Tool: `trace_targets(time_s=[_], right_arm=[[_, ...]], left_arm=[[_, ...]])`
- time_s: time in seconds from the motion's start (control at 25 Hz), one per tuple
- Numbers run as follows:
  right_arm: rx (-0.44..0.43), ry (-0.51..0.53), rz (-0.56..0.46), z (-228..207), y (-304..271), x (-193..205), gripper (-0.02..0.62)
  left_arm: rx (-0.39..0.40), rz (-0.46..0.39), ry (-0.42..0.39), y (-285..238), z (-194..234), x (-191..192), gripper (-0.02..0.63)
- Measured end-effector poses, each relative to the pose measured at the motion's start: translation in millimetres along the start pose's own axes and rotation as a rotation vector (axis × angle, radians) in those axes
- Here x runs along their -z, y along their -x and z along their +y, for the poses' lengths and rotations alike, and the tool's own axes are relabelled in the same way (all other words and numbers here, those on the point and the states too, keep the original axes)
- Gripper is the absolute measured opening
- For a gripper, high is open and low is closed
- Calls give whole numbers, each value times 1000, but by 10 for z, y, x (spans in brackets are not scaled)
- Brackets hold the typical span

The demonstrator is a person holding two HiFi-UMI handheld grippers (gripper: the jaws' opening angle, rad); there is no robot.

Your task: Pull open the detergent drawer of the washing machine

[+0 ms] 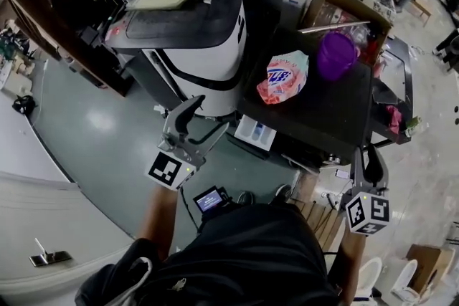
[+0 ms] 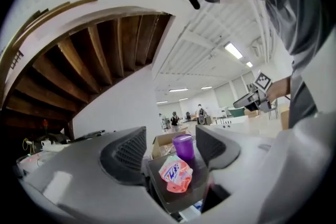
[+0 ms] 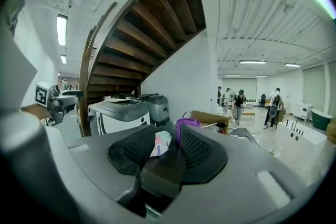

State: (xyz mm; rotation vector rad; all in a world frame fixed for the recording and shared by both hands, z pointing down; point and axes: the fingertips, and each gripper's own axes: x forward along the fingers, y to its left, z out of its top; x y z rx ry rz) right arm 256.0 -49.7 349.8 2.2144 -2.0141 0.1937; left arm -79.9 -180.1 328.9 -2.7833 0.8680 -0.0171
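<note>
The washing machine (image 1: 197,46), white with a dark grey lid, stands left of a black table (image 1: 337,111); I cannot make out its detergent drawer. It also appears far left in the right gripper view (image 3: 118,115). My left gripper (image 1: 204,120) hovers in front of the machine's lower right corner, jaws apart and empty. The left gripper view (image 2: 170,147) looks between its pads at the table. My right gripper (image 1: 366,158) is held near the table's front right corner, open, nothing between its pads (image 3: 168,147).
On the table lie a pink detergent bag (image 1: 287,77) and a purple cup (image 1: 336,54), with a cardboard box (image 1: 344,11) behind. A second dark machine (image 3: 155,105) stands beyond the washer. A wooden staircase (image 3: 136,34) rises overhead. A small screen device (image 1: 209,199) sits on the floor.
</note>
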Motion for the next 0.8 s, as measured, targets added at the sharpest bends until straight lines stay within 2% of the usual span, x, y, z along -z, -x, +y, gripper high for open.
trace_targets(time_s=[0.36, 0.8], right_arm=[[29, -25, -14, -115, 29, 5, 146], [45, -31, -5, -173, 110, 25, 140]], left_arm=[[69, 7, -44, -78, -241, -191, 344], [82, 30, -17, -79, -334, -164, 344]])
